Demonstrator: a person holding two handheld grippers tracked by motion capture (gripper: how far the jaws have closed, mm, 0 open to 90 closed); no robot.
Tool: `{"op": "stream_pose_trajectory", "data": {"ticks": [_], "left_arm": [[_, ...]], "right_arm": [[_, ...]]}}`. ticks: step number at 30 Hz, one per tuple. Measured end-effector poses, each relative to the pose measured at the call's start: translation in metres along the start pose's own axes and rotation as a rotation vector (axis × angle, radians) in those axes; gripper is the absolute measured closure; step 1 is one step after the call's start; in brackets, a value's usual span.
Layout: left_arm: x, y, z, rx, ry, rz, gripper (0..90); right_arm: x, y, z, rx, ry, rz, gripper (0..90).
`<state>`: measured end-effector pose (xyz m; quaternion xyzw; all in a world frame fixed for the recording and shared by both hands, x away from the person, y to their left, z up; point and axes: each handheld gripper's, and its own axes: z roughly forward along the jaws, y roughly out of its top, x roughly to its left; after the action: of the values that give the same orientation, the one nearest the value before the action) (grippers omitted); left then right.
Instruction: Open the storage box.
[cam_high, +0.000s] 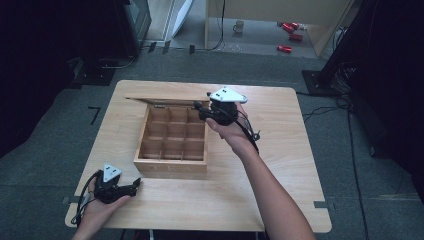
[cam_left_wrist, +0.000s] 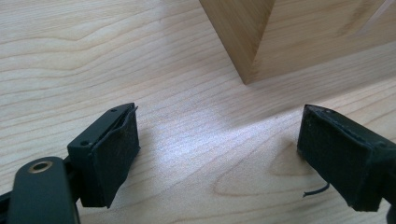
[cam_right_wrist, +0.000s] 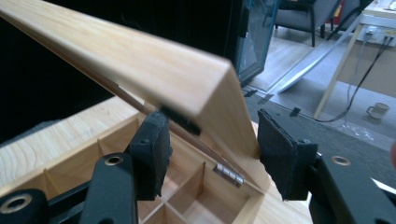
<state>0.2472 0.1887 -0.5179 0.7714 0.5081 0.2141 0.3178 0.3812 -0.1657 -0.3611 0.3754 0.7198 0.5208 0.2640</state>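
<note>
Wooden grain is running everywhere as the left tool (cam_high: 131, 187) is resting low on the surface (cam_high: 300, 150) near its front left corner, jaws spread wide and gripping nothing, with the near corner of the wooden box (cam_high: 172, 166) looming just ahead of it in the left gripper view. Moving right, that box is sitting mid-surface, its grid of compartments (cam_high: 172, 134) looking bare from above. Farther right, the right tool (cam_high: 200, 111) is reaching in at the back right corner, where the lid (cam_right_wrist: 140, 70) is standing tilted up on its hinge (cam_right_wrist: 229, 173); the jaws are parted, straddling the lid's end edge, and whether the pads are actually touching the wood is hard to call. Risk from here, as I judge it: with no firm pinch the lid could be slipping free and dropping shut, or, pushed too far, straining the small hinge or shoving the whole box along the surface, since the left tool is not steadying it. Lettering on the box front is too faint to read, and the deepest compartments are lying in shadow.
</note>
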Motion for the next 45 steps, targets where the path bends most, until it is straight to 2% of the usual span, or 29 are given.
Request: {"op": "stream_pose_trajectory", "data": {"ticks": [4, 14, 18, 23, 27, 33, 45], "left_arm": [[0.0, 0.0, 0.0, 0.002, -0.001, 0.002, 13.0], [0.0, 0.0, 0.0, -0.001, 0.0, 0.001, 13.0], [0.0, 0.0, 0.0, 0.001, -0.002, 0.002, 13.0], [0.0, 0.0, 0.0, 0.001, -0.002, 0.002, 13.0], [0.001, 0.0, 0.0, 0.0, -0.004, 0.001, 13.0], [0.0, 0.0, 0.0, 0.001, -0.003, 0.002, 13.0], [0.001, 0.0, 0.0, -0.002, -0.007, -0.002, 13.3]], "right_arm": [[-0.009, 0.003, 0.007, -0.005, 0.021, 0.031, 46.5], [-0.019, -0.002, 0.031, 0.032, 0.002, 0.008, 46.1], [-0.025, -0.001, 0.038, 0.022, -0.001, 0.037, 46.0], [-0.033, -0.004, 0.045, 0.008, 0.02, 0.074, 46.5], [-0.033, -0.013, 0.054, 0.022, 0.007, 0.02, 46.4], [-0.034, -0.013, 0.06, 0.026, 0.008, 0.023, 45.8], [-0.046, -0.007, 0.076, 0.014, 0.002, 0.11, 45.6]]}}
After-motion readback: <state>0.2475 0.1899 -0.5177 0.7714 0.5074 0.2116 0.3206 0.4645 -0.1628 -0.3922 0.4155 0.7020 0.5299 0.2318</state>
